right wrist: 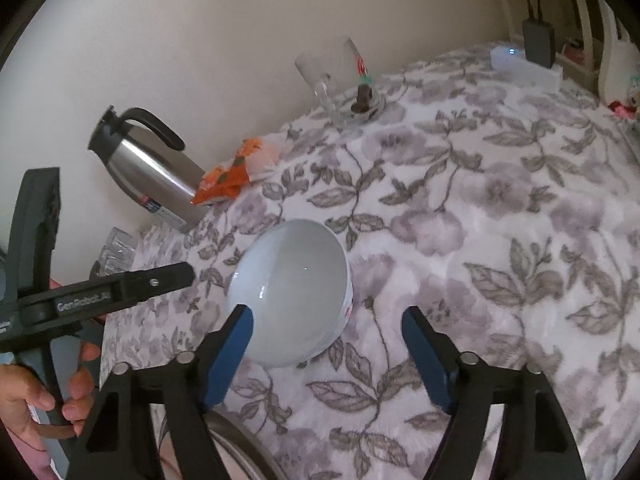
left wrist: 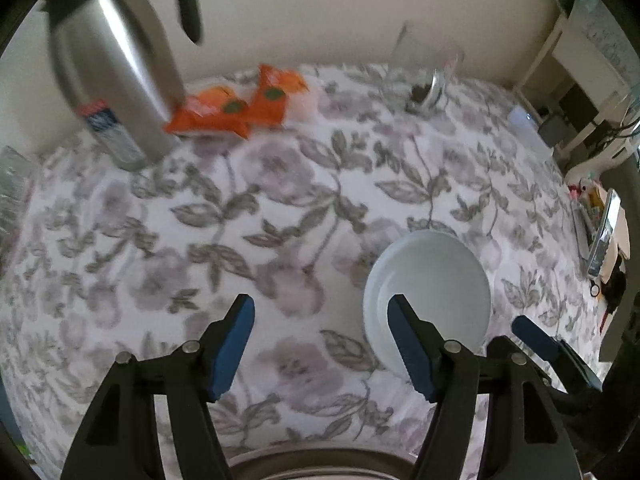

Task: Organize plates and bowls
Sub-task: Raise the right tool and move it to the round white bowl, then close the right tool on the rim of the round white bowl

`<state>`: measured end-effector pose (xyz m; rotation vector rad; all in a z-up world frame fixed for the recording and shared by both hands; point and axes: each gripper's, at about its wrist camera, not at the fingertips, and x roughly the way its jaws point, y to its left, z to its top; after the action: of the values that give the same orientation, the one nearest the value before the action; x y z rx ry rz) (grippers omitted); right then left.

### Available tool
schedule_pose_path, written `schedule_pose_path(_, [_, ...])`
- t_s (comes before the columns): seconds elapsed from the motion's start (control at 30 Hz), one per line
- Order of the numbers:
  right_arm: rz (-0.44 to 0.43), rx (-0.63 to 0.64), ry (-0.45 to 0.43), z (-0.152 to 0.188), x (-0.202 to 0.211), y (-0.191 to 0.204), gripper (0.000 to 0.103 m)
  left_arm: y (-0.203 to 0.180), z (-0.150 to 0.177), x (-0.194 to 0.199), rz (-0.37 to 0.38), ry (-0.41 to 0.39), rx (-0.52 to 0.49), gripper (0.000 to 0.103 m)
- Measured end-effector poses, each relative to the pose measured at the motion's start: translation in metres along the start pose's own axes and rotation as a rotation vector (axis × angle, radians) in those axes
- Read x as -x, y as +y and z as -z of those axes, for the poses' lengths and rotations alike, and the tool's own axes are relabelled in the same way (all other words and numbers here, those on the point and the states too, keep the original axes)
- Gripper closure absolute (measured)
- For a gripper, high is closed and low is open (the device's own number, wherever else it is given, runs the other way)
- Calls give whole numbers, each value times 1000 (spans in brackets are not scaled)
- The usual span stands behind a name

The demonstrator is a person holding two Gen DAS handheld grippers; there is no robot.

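A white bowl (left wrist: 430,288) stands on the floral tablecloth (left wrist: 280,200); it also shows in the right wrist view (right wrist: 292,284). My left gripper (left wrist: 320,344) is open and empty, its right finger in front of the bowl's near left rim. My right gripper (right wrist: 328,356) is open and empty, its left finger (right wrist: 228,360) at the bowl's near rim. The right gripper's blue finger (left wrist: 536,336) shows in the left wrist view, right of the bowl. The left gripper's black finger (right wrist: 132,284) shows in the right wrist view, left of the bowl. A curved rim (left wrist: 320,460) shows at the bottom edge.
A steel thermos jug (left wrist: 116,68) stands at the back left, with orange snack packets (left wrist: 240,108) beside it. A glass mug (right wrist: 336,80) stands at the back by the wall. A white box (right wrist: 524,68) and charger sit at the far right. Shelves and clutter (left wrist: 600,220) line the right edge.
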<state>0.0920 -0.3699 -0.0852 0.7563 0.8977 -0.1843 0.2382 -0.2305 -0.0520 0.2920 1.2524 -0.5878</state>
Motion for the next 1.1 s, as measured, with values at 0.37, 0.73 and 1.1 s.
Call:
schedule_pose_path(0.37, [-12, -25, 45, 0, -28, -8, 47, -14, -7, -52, 80, 128, -8, 67])
schedule_pose_path(0.73, [-46, -67, 59, 5, -37, -13, 76, -25, -4, -64, 92, 127, -54, 92])
schedule_pose_path(1.1, [-32, -76, 58, 8, -25, -14, 83, -34, 1, -38, 72, 77, -83, 95])
